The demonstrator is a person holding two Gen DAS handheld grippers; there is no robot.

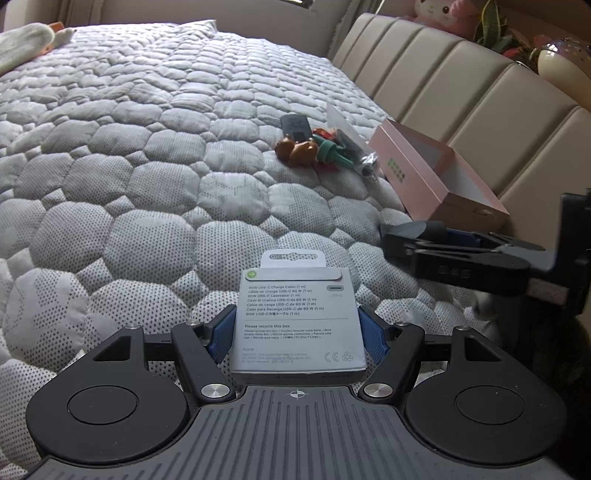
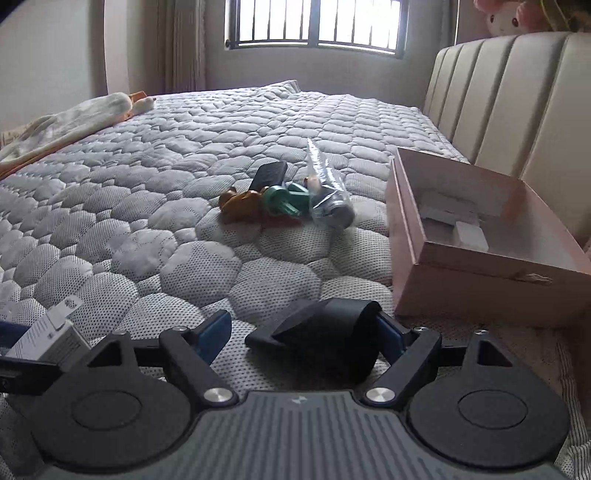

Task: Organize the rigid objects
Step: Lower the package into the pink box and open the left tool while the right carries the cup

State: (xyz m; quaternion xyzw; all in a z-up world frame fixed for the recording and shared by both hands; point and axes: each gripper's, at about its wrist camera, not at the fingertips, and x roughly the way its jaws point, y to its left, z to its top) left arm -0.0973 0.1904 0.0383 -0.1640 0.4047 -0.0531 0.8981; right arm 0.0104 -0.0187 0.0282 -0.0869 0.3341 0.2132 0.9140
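Cable box (image 1: 298, 317) (white) gripped by left fingers (image 1: 221, 334); right fingers (image 2: 212, 334) spread around black object (image 2: 325, 341).

Cable boxes (image 1: 297, 321): one
Pink boxes (image 2: 480, 240): one
Black rolls (image 2: 332, 332): one
Brown figures (image 2: 240, 203): one
Green toys (image 2: 286, 199): one
Dark remotes (image 2: 271, 173): one
Plastic-wrapped items (image 2: 328, 195): one
Grippers: two

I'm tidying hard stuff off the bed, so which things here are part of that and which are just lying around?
Part of the job:
- cable box, held in the left tongs
- dark object at the right tongs
- small pile of toys
- pink box, open

Lying about:
- plush duck
- pink plush
- quilt
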